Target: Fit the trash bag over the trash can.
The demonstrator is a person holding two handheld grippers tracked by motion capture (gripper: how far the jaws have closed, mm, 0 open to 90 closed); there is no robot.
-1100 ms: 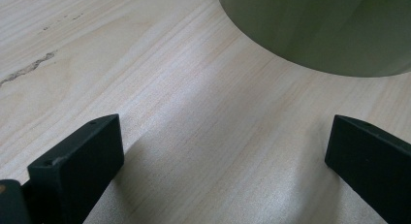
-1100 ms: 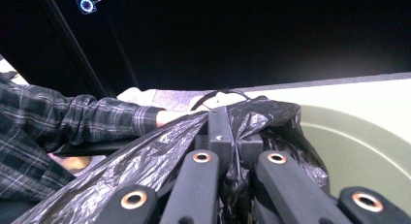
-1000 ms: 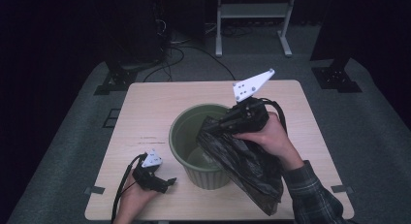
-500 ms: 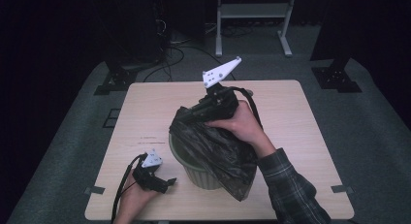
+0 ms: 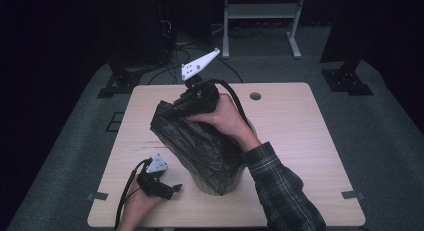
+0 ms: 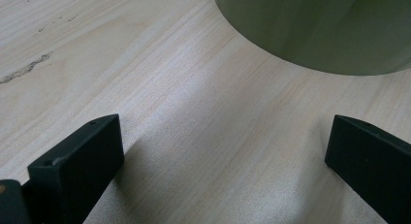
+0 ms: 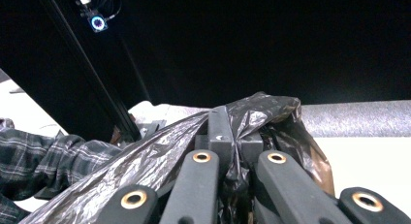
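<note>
right hand-held gripper [image 5: 192, 102] clamped on black bin bag [image 5: 200, 141], held over green bin [image 5: 220, 183] on tabletop [image 5: 300, 141]. left hand-held gripper [image 5: 159, 185] wide, empty, beside bin. probably light, limp, slippery film; best pinched at bunched rim.

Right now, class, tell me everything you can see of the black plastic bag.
The black plastic bag is thin, glossy, crinkled film. Its top is bunched and pinched between the closed jaws of the right gripper, held up above the table. From there it slants down, its lower part draped over the rim of the green bin, hiding the opening. The person's right hand lies against it.
</note>
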